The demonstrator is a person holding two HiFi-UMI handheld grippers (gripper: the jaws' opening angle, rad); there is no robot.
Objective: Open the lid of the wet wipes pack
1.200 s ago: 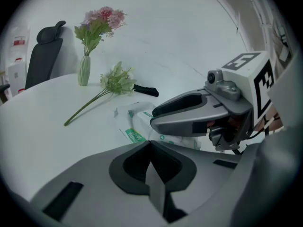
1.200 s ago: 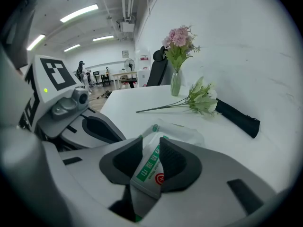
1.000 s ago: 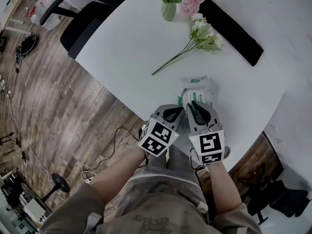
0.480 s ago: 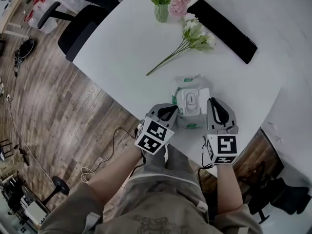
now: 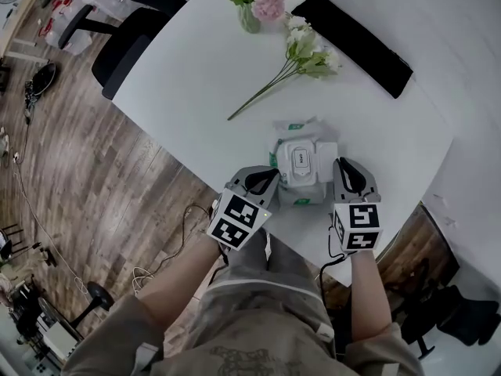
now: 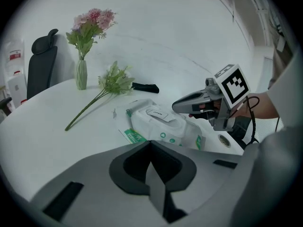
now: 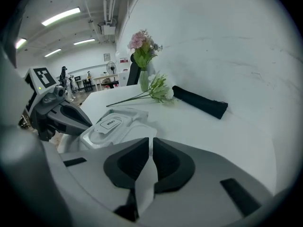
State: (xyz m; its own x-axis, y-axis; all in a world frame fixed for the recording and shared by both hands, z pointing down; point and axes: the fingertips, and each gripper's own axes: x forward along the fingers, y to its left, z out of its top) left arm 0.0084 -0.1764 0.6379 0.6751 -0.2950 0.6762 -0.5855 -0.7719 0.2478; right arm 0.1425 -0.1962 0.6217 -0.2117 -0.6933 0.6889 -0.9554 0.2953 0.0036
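1. Flanking the pack (image 5: 309,186), we find a gripper on each side. It lies flat on the table (image 5: 196,77), near the edge closest to the person. We judge this placement brackets the pack so it can be steadied before the lid is worked.
2. Left gripper (image 5: 266,177): jaws fully together and empty. The tip sits just beside the pack's left edge; we cannot confirm contact.
3. Right gripper (image 5: 344,165): jaws all but together, with only a slit showing. They have just been closing, then easing apart a touch, with nothing between them. The tip sits just beside the pack's right edge.
4. Pack: white, soft and crinkled, with green print at the ends.
5. Lid (image 5: 300,160): a white rectangle facing up, with a tab marked OPEN. It appears down, so we judge the opening not yet done.
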